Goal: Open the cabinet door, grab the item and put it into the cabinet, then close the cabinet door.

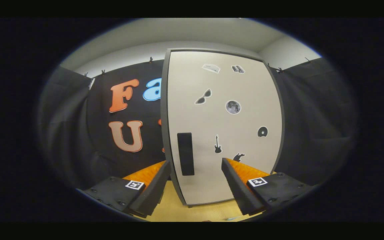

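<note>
A tall pale cabinet (225, 126) with a dark frame stands just ahead of my fingers, its door shut. A black vertical handle (185, 153) sits low on the door near its left edge. Several small stickers dot the door face. My gripper (196, 163) is open, fingers spread wide, with the handle just beyond and between them, nearer the left finger. Nothing is held between the fingers.
The cabinet rests on a light wooden tabletop (168, 208) that shows between my fingers. Black cloth walls close in on the left and right. A small bluish thing (233, 218) lies on the table close under the right finger.
</note>
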{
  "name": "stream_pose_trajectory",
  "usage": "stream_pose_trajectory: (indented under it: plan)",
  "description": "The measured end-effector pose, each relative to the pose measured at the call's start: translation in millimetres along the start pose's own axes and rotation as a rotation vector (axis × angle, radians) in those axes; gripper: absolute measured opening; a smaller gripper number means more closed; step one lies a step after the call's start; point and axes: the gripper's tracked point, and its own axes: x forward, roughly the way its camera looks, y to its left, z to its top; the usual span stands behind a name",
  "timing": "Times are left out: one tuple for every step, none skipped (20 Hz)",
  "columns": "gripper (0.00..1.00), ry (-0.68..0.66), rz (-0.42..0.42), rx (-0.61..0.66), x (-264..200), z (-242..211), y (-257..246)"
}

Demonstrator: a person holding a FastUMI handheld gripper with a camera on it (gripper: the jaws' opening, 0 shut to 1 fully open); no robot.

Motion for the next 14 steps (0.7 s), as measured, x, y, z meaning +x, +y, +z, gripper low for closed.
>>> stream_pose_trajectory:
  plan:
    - [0.98, 0.007, 0.0, -0.005, 9.4, -2.4, 0.9]
    - [0.98, 0.01, -0.002, -0.015, 17.5, -3.8, 0.5]
    - [0.98, 0.014, -0.003, -0.026, 25.9, -5.3, 0.7]
    - [0.98, 0.019, 0.004, -0.037, 33.4, -7.4, 3.2]
    - [0.98, 0.027, 0.008, -0.043, 40.4, -10.0, 5.0]
    - [0.98, 0.036, 0.004, -0.049, 47.0, -13.3, 3.9]
    - [0.97, 0.045, 0.001, -0.051, 54.3, -16.1, 3.2]
    - [0.96, 0.056, 0.003, -0.05, 61.4, -19.4, 2.4]
    - [0.96, 0.07, 0.004, -0.049, 67.8, -23.8, 0.8]
    - [0.96, 0.081, 0.009, -0.046, 72.7, -26.4, -0.3]
    - [0.96, 0.09, 0.012, -0.04, 77.4, -29.6, -1.3]
    - [0.96, 0.097, 0.019, -0.036, 81.2, -32.2, -1.1]
    - [0.96, 0.102, 0.027, -0.035, 83.1, -33.8, 0.3]
    - [0.95, 0.103, 0.032, -0.037, 84.1, -35.8, 1.6]
